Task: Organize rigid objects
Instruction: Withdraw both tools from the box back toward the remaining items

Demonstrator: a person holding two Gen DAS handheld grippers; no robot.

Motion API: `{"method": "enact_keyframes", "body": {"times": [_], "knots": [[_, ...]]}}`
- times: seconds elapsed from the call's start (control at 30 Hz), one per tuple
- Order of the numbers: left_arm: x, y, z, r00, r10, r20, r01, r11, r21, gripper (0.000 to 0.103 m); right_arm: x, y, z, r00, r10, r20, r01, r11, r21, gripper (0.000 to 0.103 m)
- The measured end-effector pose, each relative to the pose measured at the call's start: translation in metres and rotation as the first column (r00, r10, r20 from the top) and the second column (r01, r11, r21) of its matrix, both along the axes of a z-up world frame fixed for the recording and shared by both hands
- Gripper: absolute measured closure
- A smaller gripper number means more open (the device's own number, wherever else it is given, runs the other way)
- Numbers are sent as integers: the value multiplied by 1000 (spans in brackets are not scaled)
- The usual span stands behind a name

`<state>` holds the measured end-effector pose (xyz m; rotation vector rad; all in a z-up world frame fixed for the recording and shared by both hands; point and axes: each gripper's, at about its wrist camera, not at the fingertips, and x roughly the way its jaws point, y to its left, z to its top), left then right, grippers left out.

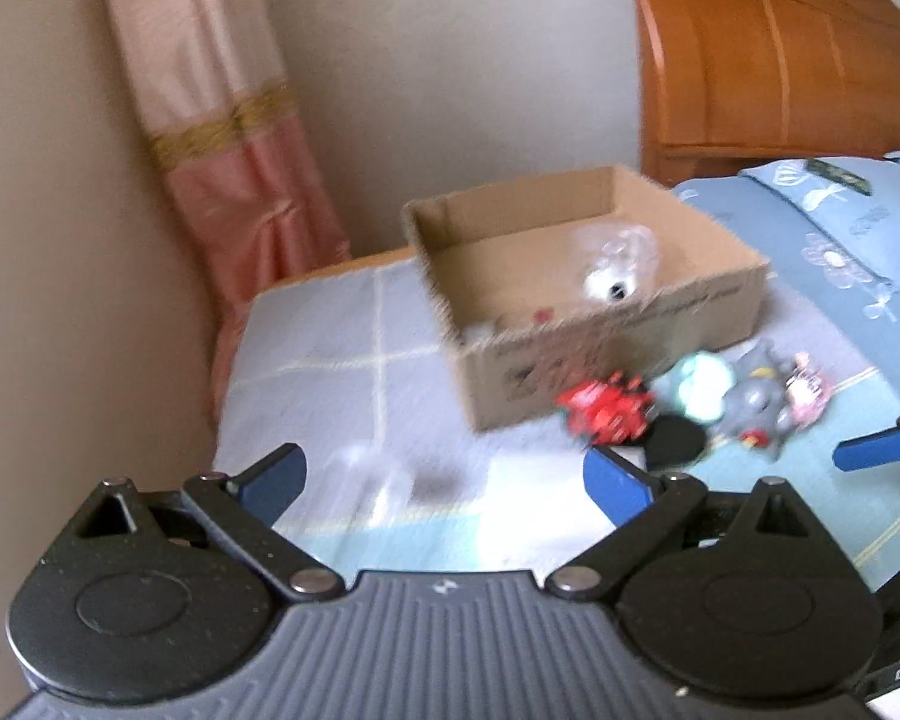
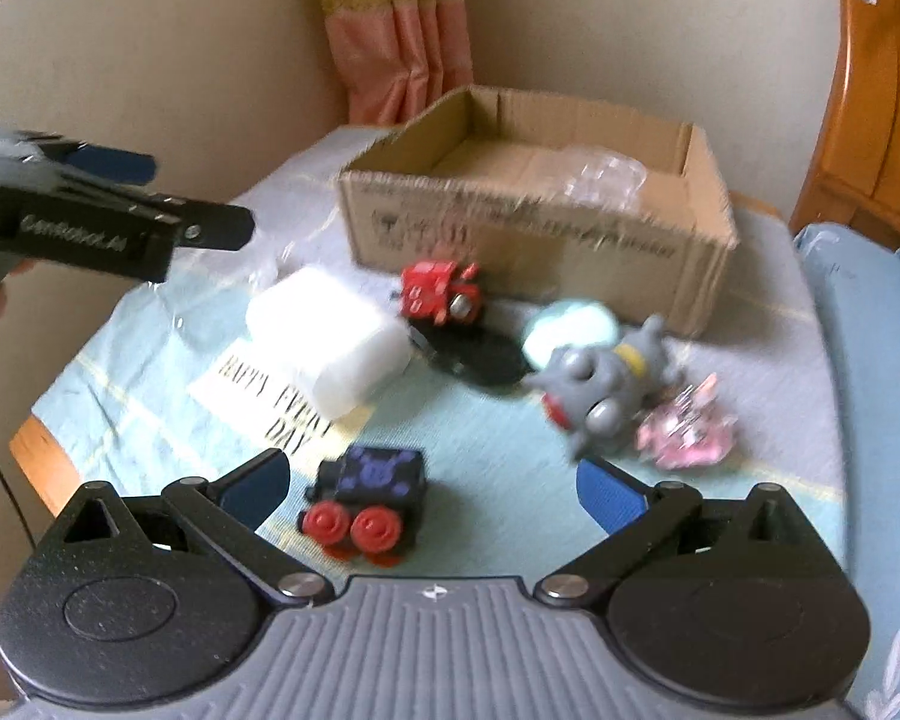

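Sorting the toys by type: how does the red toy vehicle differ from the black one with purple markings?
The red toy vehicle sits close to the cardboard box; the black toy vehicle with purple markings sits between the right tool's open fingers. The black one shows red wheels. Both rest on the table.

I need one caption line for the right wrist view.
Open right gripper above a black toy train; more toys lie before the cardboard box.

Upper left of your left view hangs a pink curtain point(image 1: 222, 138); the wooden headboard point(image 1: 774, 60) fills the upper right, with a blue floral pillow point(image 1: 858, 228) below it.
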<state>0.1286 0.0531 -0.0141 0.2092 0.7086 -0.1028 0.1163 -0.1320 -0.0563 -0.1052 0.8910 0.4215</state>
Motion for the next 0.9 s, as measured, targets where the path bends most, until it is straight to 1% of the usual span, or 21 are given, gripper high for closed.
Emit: {"method": "enact_keyframes", "body": {"times": [0.13, 0.23, 0.37, 0.5, 0.57, 0.73, 0.9], "knots": [[-12, 17, -22, 998, 60, 4, -60, 998, 0, 4, 0, 13, -16, 1000, 0, -21, -1, 1000, -15, 0], [-16, 28, -38, 995, 100, -13, -100, 995, 9, 4, 4, 21, -26, 999, -4, -41, 3, 1000, -27, 0], [-14, 45, -57, 988, 148, -50, -150, 988, -40, 4, 8, 29, -36, 999, -11, -33, 9, 998, -69, 0], [-10, 55, -71, 981, 180, -68, -184, 981, -54, 4, 11, 32, -43, 1000, -12, -26, 9, 994, -110, 0], [-8, 58, -75, 983, 170, -72, -174, 982, -66, 4, 12, 31, -43, 1000, -5, -23, 2, 993, -114, 0], [-4, 60, -79, 988, 136, -66, -140, 989, -52, 4, 14, 24, -42, 1000, -17, -14, 16, 993, -115, 0], [8, 66, -87, 990, 97, -99, -103, 994, -49, 4, 17, 15, -43, 999, -33, -17, 31, 992, -119, 0]]}}
